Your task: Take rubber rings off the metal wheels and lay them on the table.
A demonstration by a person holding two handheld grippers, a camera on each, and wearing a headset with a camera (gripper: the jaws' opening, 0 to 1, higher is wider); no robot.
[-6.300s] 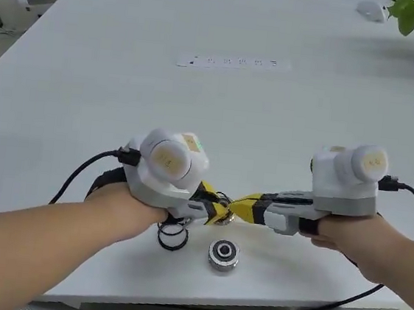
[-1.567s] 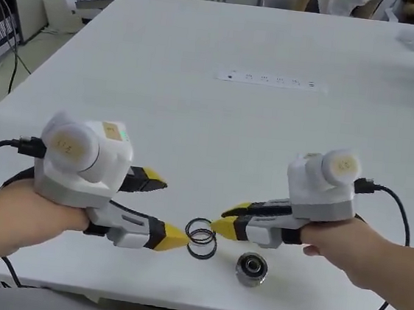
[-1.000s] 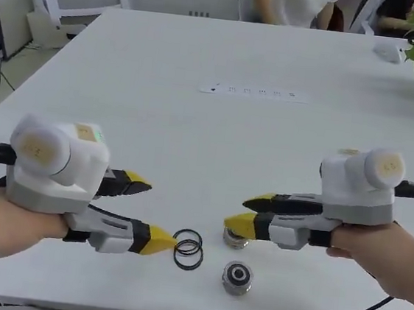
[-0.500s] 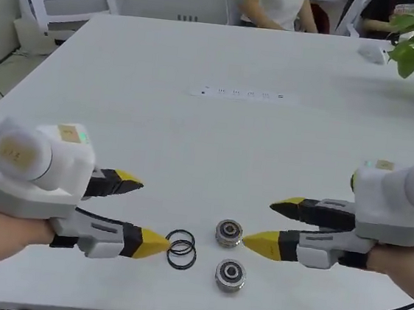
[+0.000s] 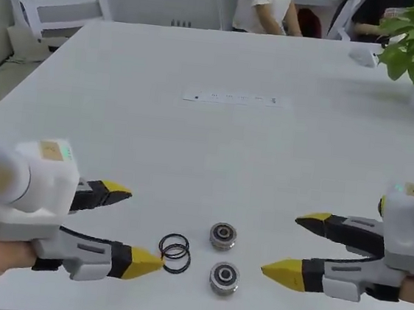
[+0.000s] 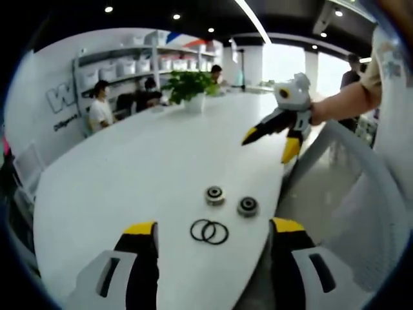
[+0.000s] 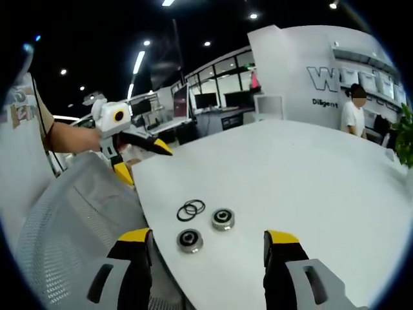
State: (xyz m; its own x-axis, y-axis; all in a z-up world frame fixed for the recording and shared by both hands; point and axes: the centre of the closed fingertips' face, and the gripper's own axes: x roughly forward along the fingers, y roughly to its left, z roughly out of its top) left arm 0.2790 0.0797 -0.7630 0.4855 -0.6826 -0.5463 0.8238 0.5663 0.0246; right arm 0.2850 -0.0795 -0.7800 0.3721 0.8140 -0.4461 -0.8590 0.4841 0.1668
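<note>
Left tongs [image 5: 144, 227] and right tongs [image 5: 280, 244] drew apart, gaping, from rings [image 5: 174, 251].

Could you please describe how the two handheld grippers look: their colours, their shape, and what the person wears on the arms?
The left gripper and the right gripper look alike. Each has a white and grey body, and two long black jaws that narrow to pointed yellow tips. In the left gripper view, the person's arm has a short, light-coloured sleeve with some print on it.
</note>
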